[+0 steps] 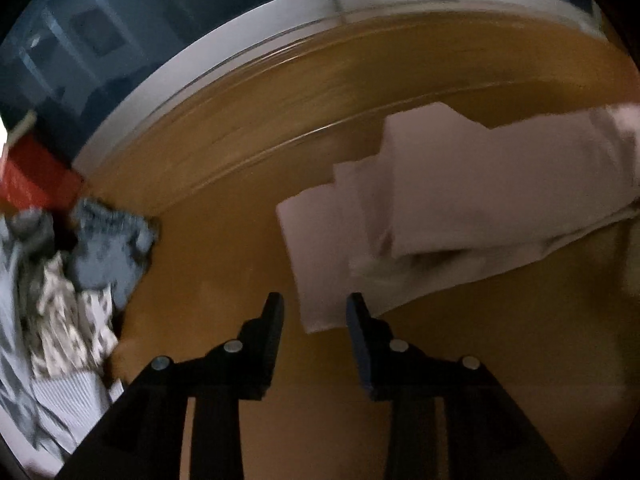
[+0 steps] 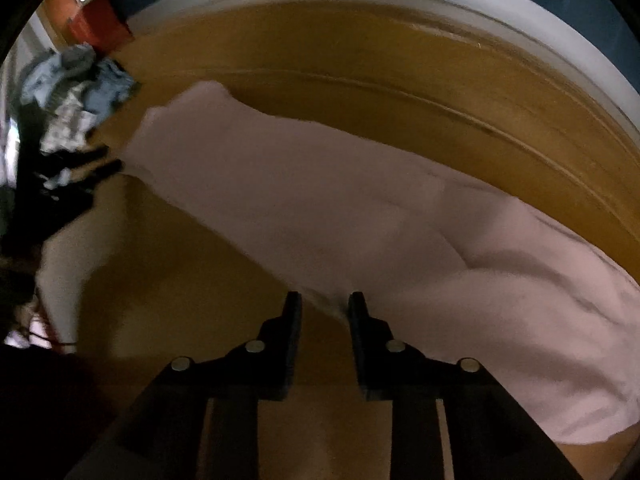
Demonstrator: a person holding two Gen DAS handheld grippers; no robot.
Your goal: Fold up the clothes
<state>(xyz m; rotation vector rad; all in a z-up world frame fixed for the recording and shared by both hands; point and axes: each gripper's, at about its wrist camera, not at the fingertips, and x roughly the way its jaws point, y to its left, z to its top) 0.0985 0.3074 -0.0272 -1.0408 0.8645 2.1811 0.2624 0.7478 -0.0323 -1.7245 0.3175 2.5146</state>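
A pale pink garment [image 1: 472,196] lies partly folded on the brown wooden table [image 1: 240,160], stretching from centre to right in the left wrist view. My left gripper [image 1: 316,304] is open, its fingers at the garment's near left corner, with cloth showing between the tips. In the right wrist view the same garment [image 2: 360,220] runs diagonally from upper left to lower right. My right gripper [image 2: 324,304] is open at the garment's near edge, with the cloth edge between its tips. I cannot tell whether either gripper touches the cloth.
A heap of unfolded clothes [image 1: 60,280], blue, grey and patterned, lies at the table's left; it also shows in the right wrist view [image 2: 72,108]. A red box [image 1: 32,176] stands behind it. A white ledge [image 1: 240,28] runs along the table's far edge.
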